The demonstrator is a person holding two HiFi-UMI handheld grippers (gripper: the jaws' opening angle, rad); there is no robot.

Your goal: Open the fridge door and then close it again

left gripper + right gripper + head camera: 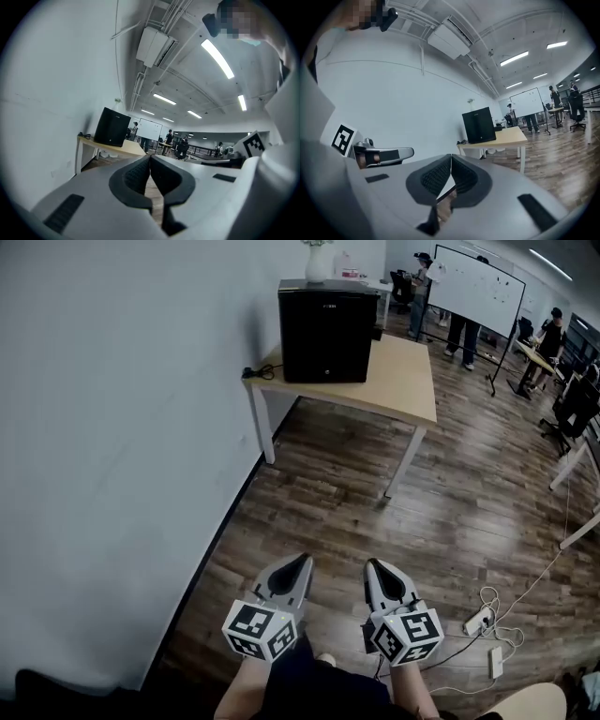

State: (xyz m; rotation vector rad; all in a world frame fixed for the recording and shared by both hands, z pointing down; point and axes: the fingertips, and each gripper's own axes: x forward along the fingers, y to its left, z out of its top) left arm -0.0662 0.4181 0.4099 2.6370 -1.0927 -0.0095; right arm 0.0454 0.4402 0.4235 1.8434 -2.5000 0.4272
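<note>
Fridge (pixel 327 332) — shut, standing on table (pixel 405 381).

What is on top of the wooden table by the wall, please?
A black fridge, door shut, stands on the table, with a dark cable at its left corner. The fridge covers the tabletop behind it.

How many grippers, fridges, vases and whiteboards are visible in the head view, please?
Grippers: 2, the left gripper and the right gripper
Fridges: 1, the black fridge
Vases: 1, the white vase
Whiteboards: 1, the whiteboard
Total: 5
</note>
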